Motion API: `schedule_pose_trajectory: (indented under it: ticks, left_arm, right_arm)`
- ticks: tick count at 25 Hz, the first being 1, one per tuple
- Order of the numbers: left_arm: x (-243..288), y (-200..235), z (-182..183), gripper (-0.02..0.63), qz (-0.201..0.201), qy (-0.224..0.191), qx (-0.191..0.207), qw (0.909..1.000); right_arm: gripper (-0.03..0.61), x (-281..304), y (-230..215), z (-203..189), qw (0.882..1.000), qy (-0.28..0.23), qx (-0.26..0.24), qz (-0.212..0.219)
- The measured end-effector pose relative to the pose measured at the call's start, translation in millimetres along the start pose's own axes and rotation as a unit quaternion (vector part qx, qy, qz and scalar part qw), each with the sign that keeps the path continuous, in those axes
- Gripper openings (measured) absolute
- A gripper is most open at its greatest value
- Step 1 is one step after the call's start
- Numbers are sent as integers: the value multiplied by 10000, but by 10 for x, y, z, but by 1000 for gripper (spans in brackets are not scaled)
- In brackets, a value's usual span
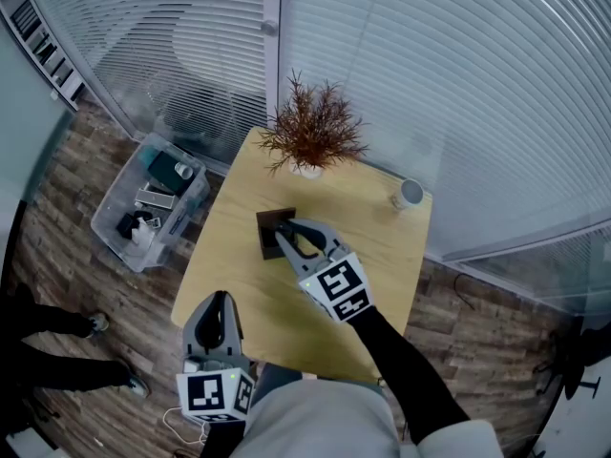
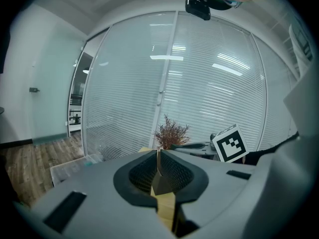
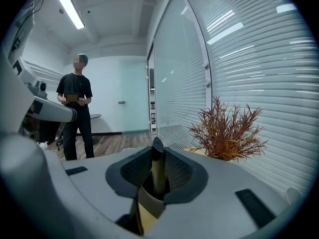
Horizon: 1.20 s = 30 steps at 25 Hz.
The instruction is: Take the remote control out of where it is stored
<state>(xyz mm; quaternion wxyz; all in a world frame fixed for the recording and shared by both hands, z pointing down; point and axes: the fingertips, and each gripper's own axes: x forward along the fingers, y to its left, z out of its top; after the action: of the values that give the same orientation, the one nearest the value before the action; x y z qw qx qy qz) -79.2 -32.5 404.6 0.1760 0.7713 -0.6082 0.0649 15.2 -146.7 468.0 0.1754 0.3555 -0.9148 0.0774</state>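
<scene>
The right claw pinches the slim black remote control, which stands upright in the dark brown square holder on the light wooden bench. The left claw, pressed together and empty, hangs by the bench's near edge.

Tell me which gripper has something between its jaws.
The right gripper: its jaws clamp the slim remote control, while the left gripper is shut on nothing.

plant back edge of table | cup back-R corner | holder ctr | bin on floor L
</scene>
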Motion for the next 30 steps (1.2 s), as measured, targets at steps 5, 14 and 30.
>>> schedule_pose_trajectory:
  ticks: [5, 14, 30]
  left_arm:
    - [-9, -7, -3, 28, -13, -1, -11, 10000]
    - [-4, 2, -20, 28, -10, 15, -6, 10000]
    - [7, -1, -11, 28, -14, 11, 47, 10000]
  right_arm:
    - [78, -14, 5, 7, 10000, -3, 2, -8]
    - [78, -11, -1, 26, 10000, -28, -5, -27]
    - [78, -29, -24, 48, 10000, -64, 14, -57]
